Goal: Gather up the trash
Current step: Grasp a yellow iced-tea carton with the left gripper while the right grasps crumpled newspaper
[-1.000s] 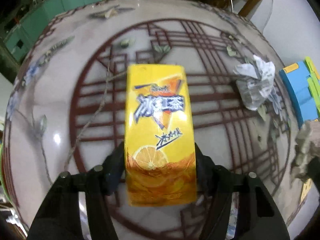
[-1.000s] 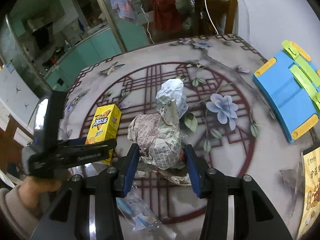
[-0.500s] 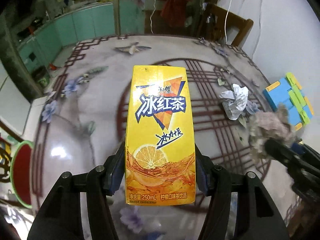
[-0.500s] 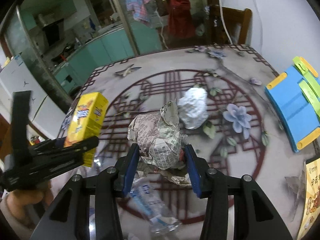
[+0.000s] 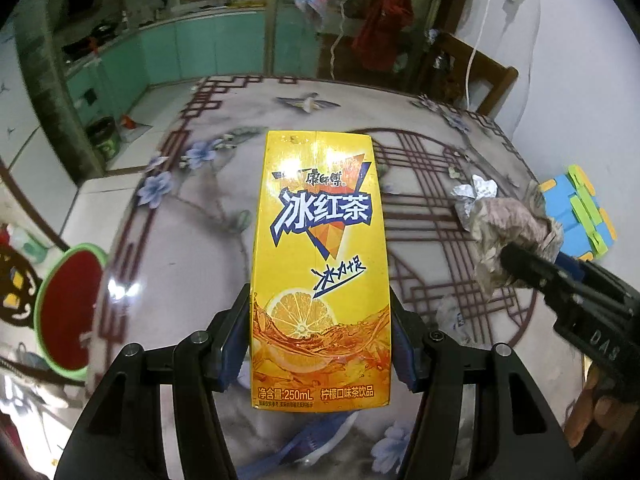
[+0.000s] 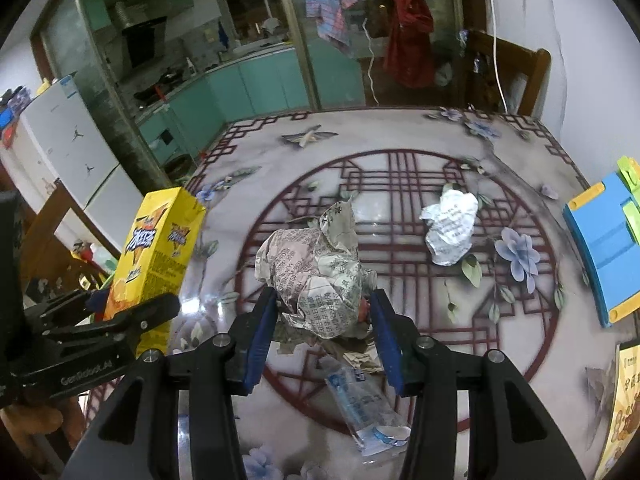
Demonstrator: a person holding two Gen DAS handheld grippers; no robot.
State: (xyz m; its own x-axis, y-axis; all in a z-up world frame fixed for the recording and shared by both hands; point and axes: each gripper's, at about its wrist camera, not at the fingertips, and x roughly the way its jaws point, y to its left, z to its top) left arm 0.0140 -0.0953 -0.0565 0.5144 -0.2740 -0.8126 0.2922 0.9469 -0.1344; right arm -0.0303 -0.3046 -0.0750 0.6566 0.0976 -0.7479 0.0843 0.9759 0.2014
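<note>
Far left, in the left wrist view: a red bin with a green rim [image 5: 70,308] is seen below the tabletop [image 5: 192,248] edge, well apart from everything held. Judged to be the likely drop point for the trash.

Left gripper [image 5: 320,344]: fingers [image 5: 234,344] are pinched on the lower part of a yellow tea carton [image 5: 320,264]. The carton is held clear of the tabletop, its long axis running forward along the fingers, top end pointing away. The bin lies to the left of and below this carton, so the left hand is judged the nearer of the two to it.

Right gripper [image 6: 324,316]: fingers [image 6: 262,332] are clamped on a crumpled newspaper wad [image 6: 316,276], also lifted off the surface. From here the left gripper and its carton [image 6: 154,256] are seen at the left edge, between the wad and the bin side.

Still lying on the tabletop: a flattened clear plastic bottle [image 6: 364,412] just beneath the right fingers, and a white paper ball [image 6: 450,228] further right, near the blue folder [image 6: 604,248].

The coming move is judged to turn on a leftward carry, carton first.
</note>
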